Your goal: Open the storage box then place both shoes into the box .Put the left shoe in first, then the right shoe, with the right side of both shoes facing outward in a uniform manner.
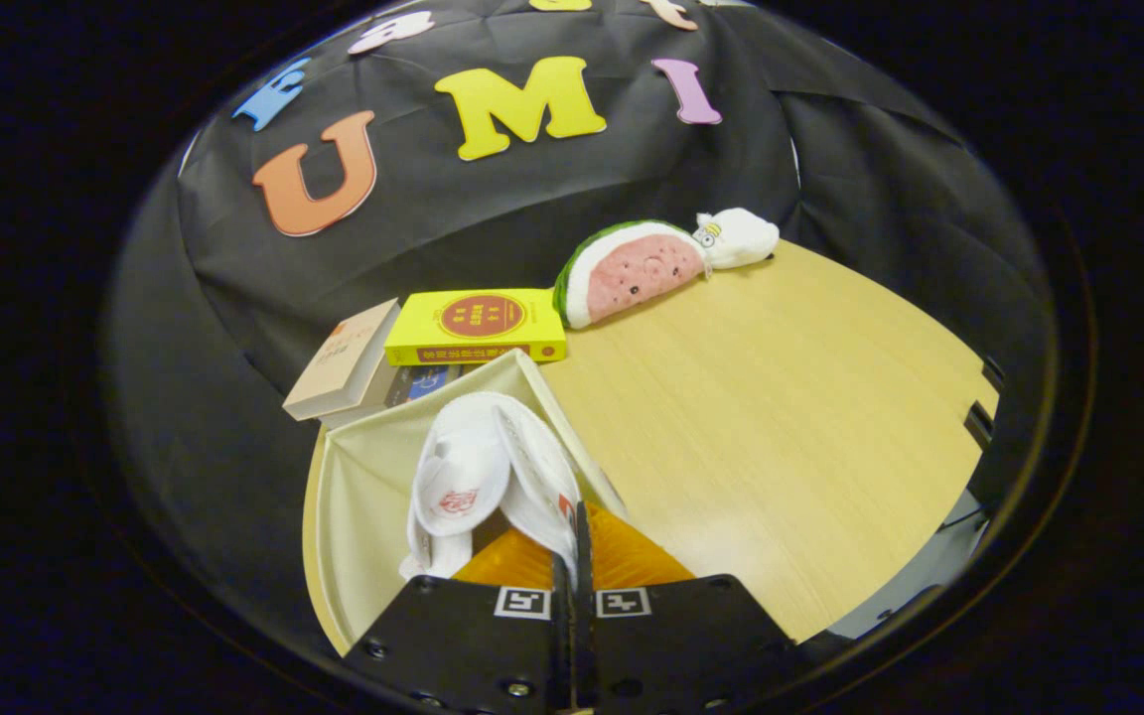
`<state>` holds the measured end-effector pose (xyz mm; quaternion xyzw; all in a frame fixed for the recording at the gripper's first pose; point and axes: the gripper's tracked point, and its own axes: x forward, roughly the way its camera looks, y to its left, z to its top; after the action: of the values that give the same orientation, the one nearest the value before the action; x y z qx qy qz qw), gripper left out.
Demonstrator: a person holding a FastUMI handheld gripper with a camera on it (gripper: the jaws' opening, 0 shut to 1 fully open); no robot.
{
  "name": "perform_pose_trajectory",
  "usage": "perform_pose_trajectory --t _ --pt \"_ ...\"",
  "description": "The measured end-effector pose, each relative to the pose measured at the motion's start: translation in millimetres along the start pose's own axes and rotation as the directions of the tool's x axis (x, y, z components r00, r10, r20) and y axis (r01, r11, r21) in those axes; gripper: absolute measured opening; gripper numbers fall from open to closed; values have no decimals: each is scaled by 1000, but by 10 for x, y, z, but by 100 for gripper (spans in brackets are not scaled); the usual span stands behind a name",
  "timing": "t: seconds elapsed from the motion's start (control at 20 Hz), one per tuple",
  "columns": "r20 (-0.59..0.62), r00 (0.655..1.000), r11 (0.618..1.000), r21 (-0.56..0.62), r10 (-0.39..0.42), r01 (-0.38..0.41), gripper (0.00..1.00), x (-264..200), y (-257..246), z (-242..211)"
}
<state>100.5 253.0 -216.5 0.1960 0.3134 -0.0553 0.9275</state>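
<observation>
The gripper (575, 556) is clamped tight on a white shoe's (493, 477) edge, held above the cream storage box (363, 516).

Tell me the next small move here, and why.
Probably lower the tool a little further into the open storage box before letting go. Its fingers look closed on the rim of the white shoe, which hangs over the box's pale interior and seems not yet set down.
</observation>
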Motion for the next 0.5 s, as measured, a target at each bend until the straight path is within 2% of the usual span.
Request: perform_pose_trajectory --t 0.05,0.15,0.35,0.5 --pt "-6 1000 1000 -9 21 -21 6 8 42 -39" --pt "-20 997 997 -23 76 -76 26 -34 154 -99" --pt "36 992 990 -82 119 -116 82 -184 265 28" --pt "84 987 983 -137 134 -122 90 -352 218 219"
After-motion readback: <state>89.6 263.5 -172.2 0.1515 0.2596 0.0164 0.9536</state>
